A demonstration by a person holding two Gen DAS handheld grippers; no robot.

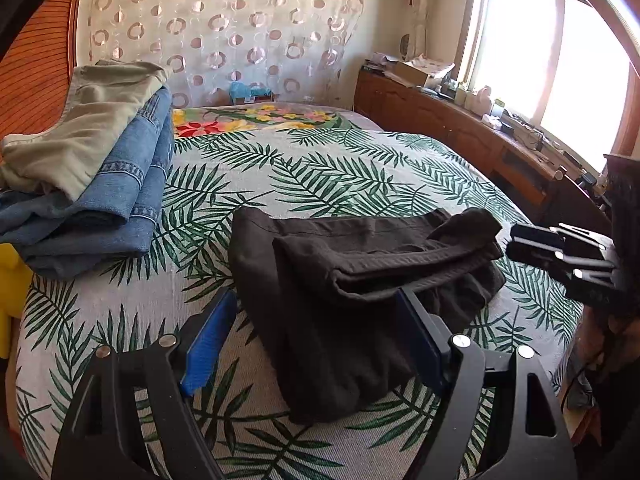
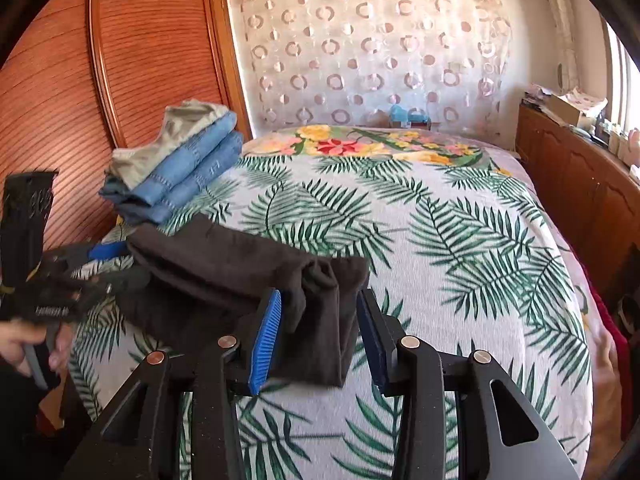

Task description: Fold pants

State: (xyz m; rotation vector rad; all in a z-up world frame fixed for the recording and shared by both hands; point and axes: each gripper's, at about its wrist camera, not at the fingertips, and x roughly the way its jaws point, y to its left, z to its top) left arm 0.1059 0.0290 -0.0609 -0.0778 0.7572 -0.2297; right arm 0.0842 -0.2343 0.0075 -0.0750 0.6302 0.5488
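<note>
Dark brown pants (image 1: 344,280), folded into a thick bundle, lying on the leaf-print bedspread (image 1: 320,172)

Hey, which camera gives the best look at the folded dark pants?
The left wrist view: the dark pants lie nearly whole, with their layered folds visible. In the right wrist view the pants sit lower left, and the right hand-held gripper fingers hide part.

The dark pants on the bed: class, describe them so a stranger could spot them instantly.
Start at the bed with the palm-leaf cover. Near its front edge, between the two grippers' open jaws, lies a folded bundle: the dark pants. They are brownish-black and lie alone, unlike the stack of blue denim and pale khaki by the wooden headboard.
</note>
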